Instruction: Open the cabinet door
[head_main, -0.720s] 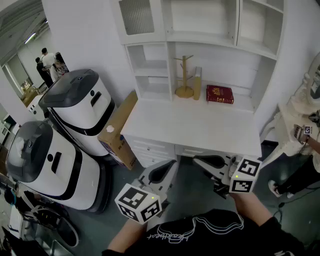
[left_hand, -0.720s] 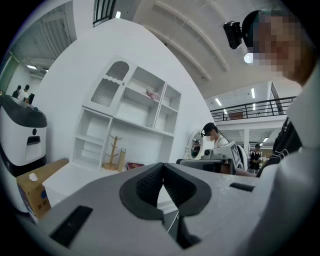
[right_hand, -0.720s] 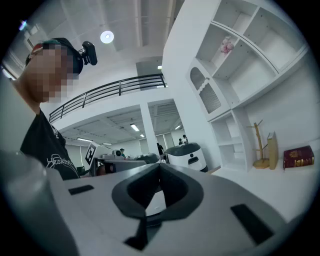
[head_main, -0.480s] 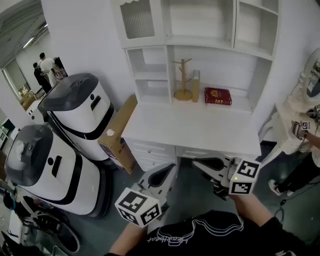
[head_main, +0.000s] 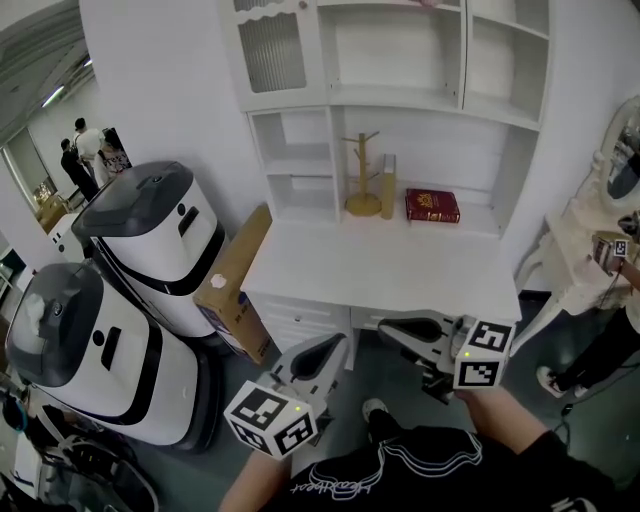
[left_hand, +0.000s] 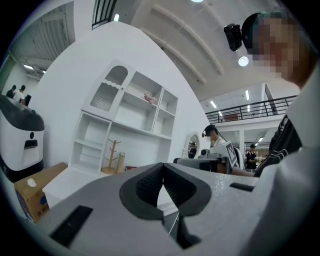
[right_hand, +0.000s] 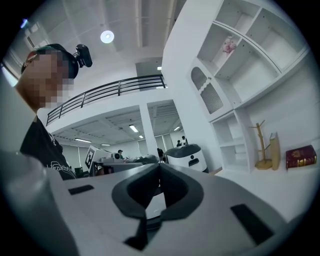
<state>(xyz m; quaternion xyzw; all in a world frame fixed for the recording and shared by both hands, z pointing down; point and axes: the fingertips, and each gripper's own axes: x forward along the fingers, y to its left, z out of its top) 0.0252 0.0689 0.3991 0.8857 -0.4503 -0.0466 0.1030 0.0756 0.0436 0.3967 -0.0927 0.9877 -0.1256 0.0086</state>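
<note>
The cabinet door (head_main: 272, 50), white with a ribbed glass pane, is closed at the upper left of the hutch over the white desk (head_main: 380, 265). It also shows in the left gripper view as the cabinet door (left_hand: 109, 91) and in the right gripper view as the cabinet door (right_hand: 209, 92). My left gripper (head_main: 335, 346) and right gripper (head_main: 386, 324) hover low in front of the desk's near edge, far below the door. Both are shut with nothing between their jaws, and their tips point toward each other. The left gripper (left_hand: 162, 166) and right gripper (right_hand: 159, 166) show closed tips.
Two white robots with dark tops (head_main: 150, 235) (head_main: 85, 345) stand left of the desk, with a cardboard box (head_main: 235, 270) leaning between. A wooden mug tree (head_main: 363, 175) and red book (head_main: 432, 205) sit on the desk's back. A person (head_main: 615, 300) stands at the right.
The head view has tilted upward, so more of the upper hutch and the glass door shows. Both grippers stay shut at about the same spot before the desk.
</note>
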